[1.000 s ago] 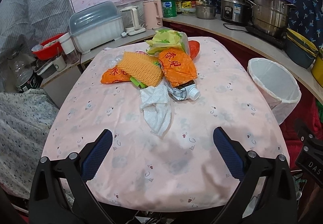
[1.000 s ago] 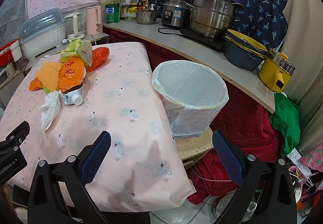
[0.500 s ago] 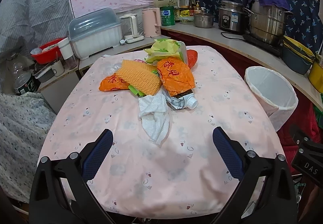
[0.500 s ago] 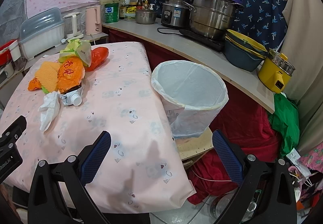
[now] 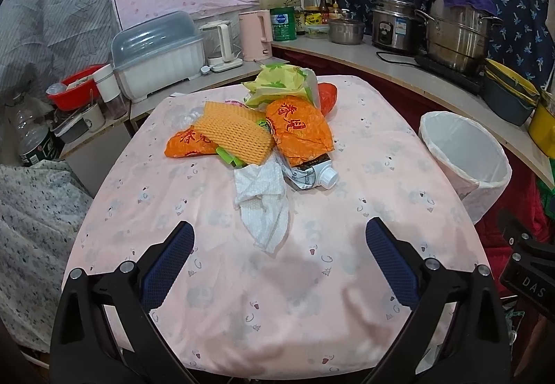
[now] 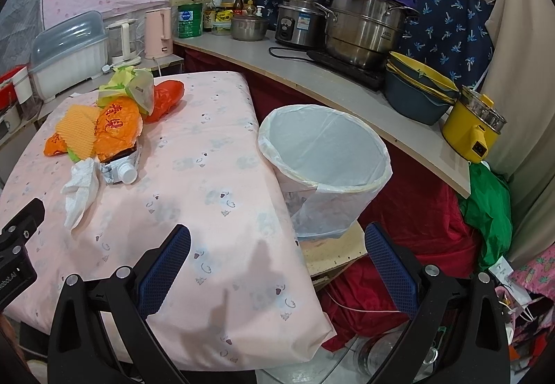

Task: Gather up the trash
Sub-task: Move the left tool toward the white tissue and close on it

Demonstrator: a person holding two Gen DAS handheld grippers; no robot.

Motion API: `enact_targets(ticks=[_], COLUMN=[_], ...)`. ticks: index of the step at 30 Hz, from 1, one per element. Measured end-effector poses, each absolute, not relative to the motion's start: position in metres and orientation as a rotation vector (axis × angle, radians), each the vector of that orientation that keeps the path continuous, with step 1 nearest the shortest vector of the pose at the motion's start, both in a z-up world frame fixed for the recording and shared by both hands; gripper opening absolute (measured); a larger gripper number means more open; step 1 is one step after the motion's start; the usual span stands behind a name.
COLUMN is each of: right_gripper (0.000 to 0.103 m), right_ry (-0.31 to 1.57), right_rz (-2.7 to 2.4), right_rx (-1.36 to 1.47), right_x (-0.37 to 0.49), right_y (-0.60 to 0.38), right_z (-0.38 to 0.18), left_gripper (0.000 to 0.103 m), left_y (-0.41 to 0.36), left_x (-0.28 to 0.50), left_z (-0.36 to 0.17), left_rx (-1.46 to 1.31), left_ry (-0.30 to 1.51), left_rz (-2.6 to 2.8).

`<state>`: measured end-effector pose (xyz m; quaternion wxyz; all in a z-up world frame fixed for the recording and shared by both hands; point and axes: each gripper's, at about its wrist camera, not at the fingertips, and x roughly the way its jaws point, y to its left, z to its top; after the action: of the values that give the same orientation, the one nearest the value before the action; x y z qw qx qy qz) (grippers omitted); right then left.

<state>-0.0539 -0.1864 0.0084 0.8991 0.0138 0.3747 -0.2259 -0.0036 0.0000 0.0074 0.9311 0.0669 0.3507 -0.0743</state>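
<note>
The left gripper point(image 5: 277, 245) hovered with jaws spread wide and empty, the crumpled white tissue point(image 5: 265, 200) at its 12 o'clock before the wrapper pile point(image 5: 263, 131) on the pink tablecloth point(image 5: 364, 158). The right gripper point(image 6: 277, 245) was likewise spread and empty, the lined trash bin point(image 6: 326, 155) at 1 o'clock.

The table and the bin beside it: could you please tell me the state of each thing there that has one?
Left gripper: jaws open, holding nothing.
Right gripper: jaws open, holding nothing.
Bin: lined with a white bag, upright, nothing visible inside.
Carton: flattened, lying on its side, cap on.
Tissue: crumpled, on the table.
Orange bag: crumpled, on the carton.
</note>
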Motion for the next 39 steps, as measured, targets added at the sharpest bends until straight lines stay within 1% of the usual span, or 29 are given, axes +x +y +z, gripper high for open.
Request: enact_targets(ticks=[12, 24, 31, 37, 38, 39], right_gripper=[0.096, 0.096, 0.096, 0.096, 0.096, 0.096], right_ry=[0.788, 0.802, 0.813, 0.829, 0.832, 0.834], right_rz=[-0.482, -0.489, -0.473, -0.442, -0.436, -0.427], right_rx=[0.036, 0.033, 0.015, 0.014, 0.014, 0.015], right_x=[-0.041, -0.003, 0.028, 0.054, 0.058, 0.064], right_y=[-0.194, -0.178, -0.164, -0.155, -0.154, -0.152], right_z=[0.007, 0.004, 0.005, 0.002, 0.002, 0.001], left_gripper=[0.095, 0.095, 0.095, 0.094, 0.094, 0.091], left_y=[0.021, 0.067, 0.071, 0.059, 0.057, 0.056], left_x=[0.019, 0.070, 0.095, 0.116, 0.120, 0.124], left_z=[0.005, -0.022, -0.039, -0.055, -0.058, -0.060], left_rx=[0.086, 0.037, 0.025, 0.053, 0.055, 0.056], left_ry=[0.709, 0.840, 0.904, 0.937, 0.941, 0.946], left_rz=[-0.133, -0.091, -0.123, -0.155, -0.162, -0.165])
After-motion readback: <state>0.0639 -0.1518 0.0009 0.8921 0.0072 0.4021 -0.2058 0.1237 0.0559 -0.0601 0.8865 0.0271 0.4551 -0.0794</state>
